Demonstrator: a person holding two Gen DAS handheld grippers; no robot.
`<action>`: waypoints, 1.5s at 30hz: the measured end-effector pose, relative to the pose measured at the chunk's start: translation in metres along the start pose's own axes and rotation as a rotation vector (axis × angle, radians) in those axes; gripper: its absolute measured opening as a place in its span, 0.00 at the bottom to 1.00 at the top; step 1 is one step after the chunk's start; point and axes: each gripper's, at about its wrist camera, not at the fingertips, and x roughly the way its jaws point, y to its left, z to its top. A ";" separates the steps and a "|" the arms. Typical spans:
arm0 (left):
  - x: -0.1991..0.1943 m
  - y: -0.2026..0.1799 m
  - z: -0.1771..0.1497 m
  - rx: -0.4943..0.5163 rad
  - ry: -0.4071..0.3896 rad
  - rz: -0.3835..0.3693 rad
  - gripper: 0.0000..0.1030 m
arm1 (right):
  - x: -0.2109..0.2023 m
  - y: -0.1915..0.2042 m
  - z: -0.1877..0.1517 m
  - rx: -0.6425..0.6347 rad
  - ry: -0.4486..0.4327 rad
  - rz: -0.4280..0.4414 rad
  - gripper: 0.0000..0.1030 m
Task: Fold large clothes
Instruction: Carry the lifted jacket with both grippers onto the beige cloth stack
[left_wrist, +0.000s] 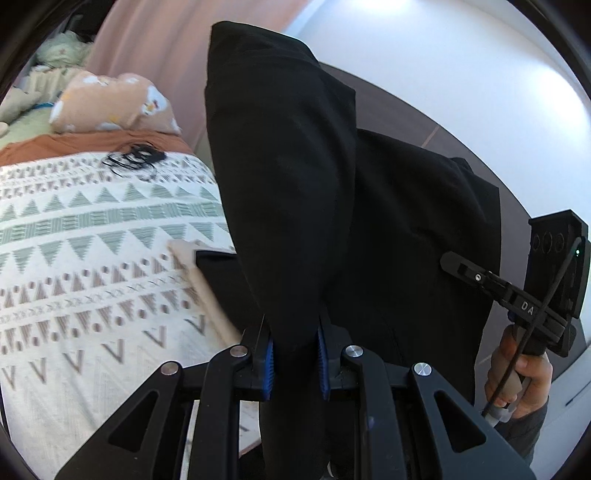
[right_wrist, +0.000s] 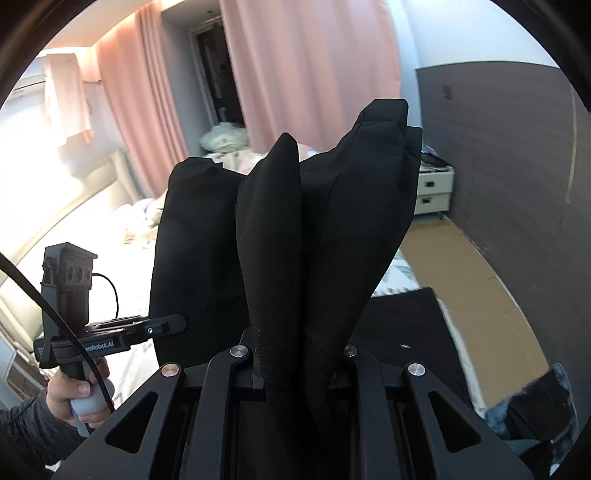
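A large black garment (left_wrist: 295, 177) hangs in the air between both grippers, above a bed. My left gripper (left_wrist: 295, 365) is shut on a bunched edge of it, blue pads pressed against the cloth. The right gripper (left_wrist: 454, 264) shows at the right of the left wrist view, clamped on the garment's far side. In the right wrist view my right gripper (right_wrist: 299, 373) is shut on thick folds of the black garment (right_wrist: 332, 221). The left gripper (right_wrist: 177, 323) shows at the left there, gripping the cloth's other edge.
A bed with a patterned cream and green cover (left_wrist: 92, 240) lies left and below. A pillow (left_wrist: 110, 103) and a coiled black cable (left_wrist: 133, 160) rest on it. Pink curtains (right_wrist: 314, 66), a dark wall panel (right_wrist: 517, 166), a white drawer unit (right_wrist: 434, 188) and cardboard on the floor (right_wrist: 461, 266) surround it.
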 end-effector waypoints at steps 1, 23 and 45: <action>0.008 -0.004 0.000 0.002 0.013 -0.010 0.19 | -0.002 -0.001 0.000 0.003 0.005 -0.011 0.12; 0.170 0.023 -0.007 -0.087 0.257 -0.040 0.19 | 0.062 -0.009 0.038 0.107 0.198 -0.238 0.12; 0.193 0.050 0.001 -0.077 0.238 -0.021 0.77 | -0.027 -0.017 -0.004 0.484 0.141 -0.439 0.73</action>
